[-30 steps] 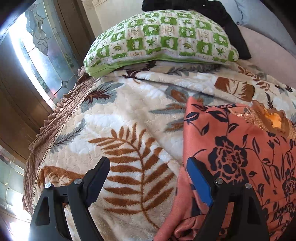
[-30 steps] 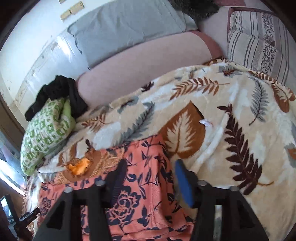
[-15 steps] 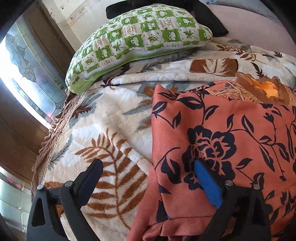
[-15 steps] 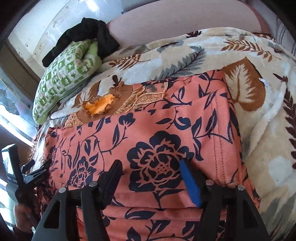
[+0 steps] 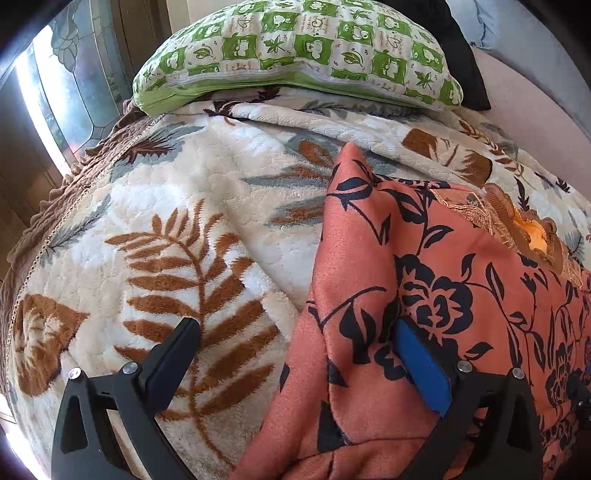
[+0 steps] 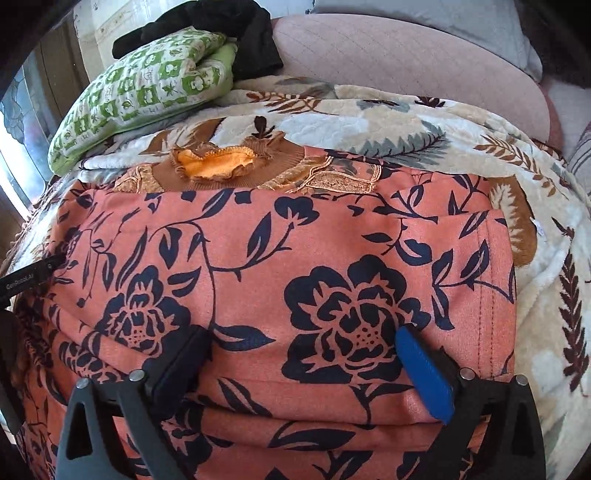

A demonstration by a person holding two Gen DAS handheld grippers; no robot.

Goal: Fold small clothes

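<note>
We count 1 small garment (image 6: 280, 266), salmon-orange with dark navy flowers, lying on the leaf-patterned fleece blanket (image 5: 177, 236) that covers the bed; its brown knitted collar (image 6: 221, 168) with an orange lining faces the far side. In the right wrist view the cloth shows 2 stacked layers near us, with a stitched hem running along its right edge. Our left hand-held gripper (image 5: 295, 354) has its 2 fingers spread wide: the blue-padded finger (image 5: 421, 369) rests on the garment's left edge, while the black finger (image 5: 173, 358) sits over bare blanket, so nothing is pinched. Our right hand-held gripper (image 6: 299, 365) is likewise spread, both of its 2 fingers set on the flowered cloth on either side of 1 large printed bloom, gripping nothing. Beyond the garment we see 1 green-and-white checked pillow (image 5: 295, 51) resting on the blanket, 1 black piece of clothing (image 6: 207, 26) behind it, and 1 pink quilted cushion (image 6: 399, 62) further right.
</note>
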